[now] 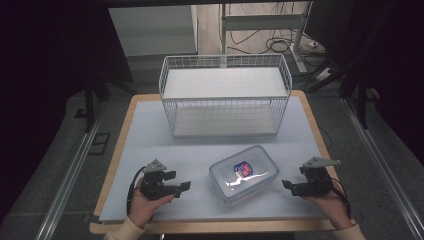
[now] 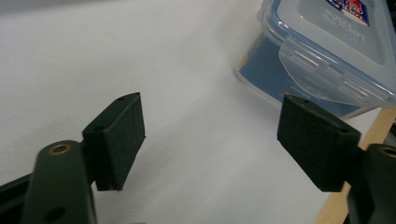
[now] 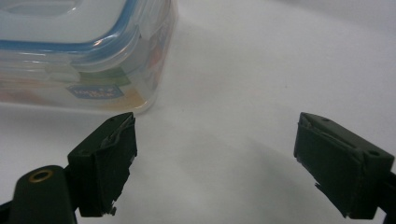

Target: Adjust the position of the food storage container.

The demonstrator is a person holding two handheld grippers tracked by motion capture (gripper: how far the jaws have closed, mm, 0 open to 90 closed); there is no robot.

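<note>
- High view: the lidded container [image 1: 243, 174] lies flat on the counter [image 1: 150, 135], toward its near edge, in front of the wire basket [image 1: 225, 95]; container and basket stand well apart; the basket's two shelves look bare
- Left tool [image 1: 184, 185] sits just left of the container, pointing at it, jaws spread and gripping nothing; in the left gripper view the container [image 2: 322, 51] lies beyond the tool [image 2: 210, 140], untouched, its side latch facing the jaws
- Right tool [image 1: 287, 186] sits just right of the container, also pointing at it, jaws released; in the right gripper view the container's corner [image 3: 93, 60] lies near one jaw of the tool [image 3: 215, 158], apart from it
- Judgement: nothing is done yet; the lid is on and no grip is made; closing in, grasping the container and whatever handling follows, perhaps a move to the basket, are all left
</note>
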